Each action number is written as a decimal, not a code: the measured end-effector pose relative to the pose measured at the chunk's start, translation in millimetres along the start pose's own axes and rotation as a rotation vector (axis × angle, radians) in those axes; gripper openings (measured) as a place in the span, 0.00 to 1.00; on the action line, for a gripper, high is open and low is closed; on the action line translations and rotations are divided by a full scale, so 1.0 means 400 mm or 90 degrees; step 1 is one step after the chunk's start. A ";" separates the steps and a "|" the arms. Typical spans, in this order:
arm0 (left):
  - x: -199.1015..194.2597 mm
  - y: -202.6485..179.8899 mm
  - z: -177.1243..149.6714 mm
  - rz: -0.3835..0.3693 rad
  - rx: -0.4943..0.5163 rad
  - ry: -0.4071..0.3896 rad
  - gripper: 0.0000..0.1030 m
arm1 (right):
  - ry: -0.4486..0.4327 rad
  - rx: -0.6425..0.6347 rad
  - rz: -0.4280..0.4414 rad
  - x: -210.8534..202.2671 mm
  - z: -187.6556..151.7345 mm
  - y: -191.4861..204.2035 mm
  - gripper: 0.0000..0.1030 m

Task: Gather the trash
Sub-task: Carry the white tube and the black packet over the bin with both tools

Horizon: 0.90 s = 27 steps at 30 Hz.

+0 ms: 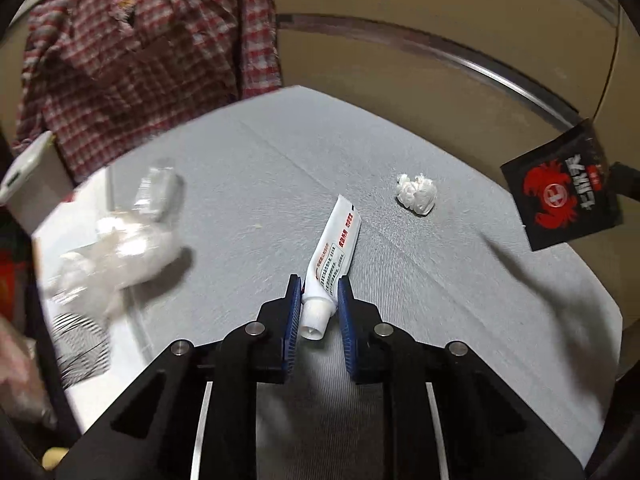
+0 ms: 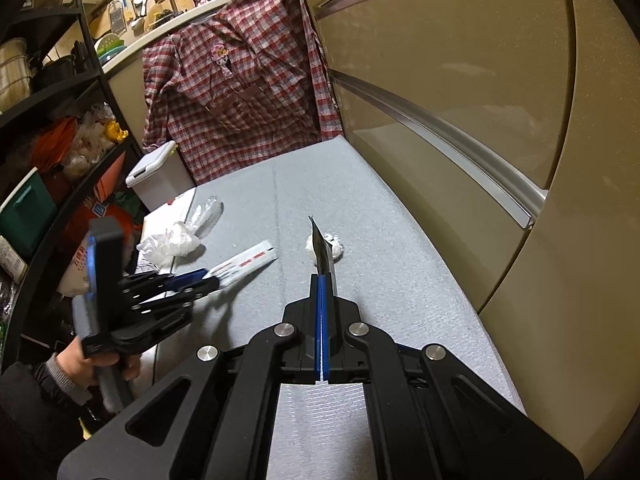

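My left gripper (image 1: 319, 290) is shut on the cap end of a white tube (image 1: 334, 246) with red print, above the grey table; it also shows in the right wrist view (image 2: 246, 263) with the left gripper (image 2: 200, 280) on it. My right gripper (image 2: 322, 280) is shut on a black sachet (image 2: 323, 254), seen edge-on; in the left wrist view the sachet (image 1: 560, 188) with a red crab print hangs at the right. A crumpled white tissue (image 1: 417, 193) lies on the table, also seen behind the sachet (image 2: 336, 245). Crumpled clear plastic (image 1: 120, 248) lies at the left (image 2: 176, 242).
A white lidded bin (image 2: 156, 176) stands at the table's far left edge. A checked shirt (image 2: 240, 92) hangs behind the table. A beige fridge (image 2: 480, 120) runs along the right. Black shelves (image 2: 60, 140) with clutter stand at the left. White paper (image 2: 164, 212) lies under the plastic.
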<state>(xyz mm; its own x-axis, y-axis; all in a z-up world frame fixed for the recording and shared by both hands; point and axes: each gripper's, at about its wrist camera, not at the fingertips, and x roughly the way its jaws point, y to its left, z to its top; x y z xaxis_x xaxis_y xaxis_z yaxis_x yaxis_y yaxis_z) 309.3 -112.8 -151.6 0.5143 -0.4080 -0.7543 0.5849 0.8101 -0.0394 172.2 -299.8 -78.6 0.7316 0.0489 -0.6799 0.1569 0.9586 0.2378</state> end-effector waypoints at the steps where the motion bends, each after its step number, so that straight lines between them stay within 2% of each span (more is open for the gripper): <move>1: -0.018 0.003 -0.002 0.007 -0.003 -0.004 0.18 | -0.002 -0.001 0.002 -0.004 0.001 0.003 0.00; 11: -0.310 0.000 -0.072 0.105 -0.061 -0.050 0.18 | -0.013 -0.027 0.059 -0.057 -0.023 0.109 0.00; 21: -0.539 0.038 -0.159 0.221 -0.108 -0.070 0.18 | -0.020 -0.099 0.160 -0.118 -0.053 0.314 0.00; 27: -0.630 0.083 -0.228 0.286 -0.157 -0.066 0.18 | -0.011 -0.141 0.216 -0.137 -0.077 0.444 0.00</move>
<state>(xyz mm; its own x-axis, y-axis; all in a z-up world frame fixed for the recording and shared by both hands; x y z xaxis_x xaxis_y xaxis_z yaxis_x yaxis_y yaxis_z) 141.9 55.2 -22.8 0.7476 -0.0271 -0.6636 0.1334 0.9849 0.1100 139.6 -123.6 -20.6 0.7289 0.3705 -0.5757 -0.2408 0.9259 0.2910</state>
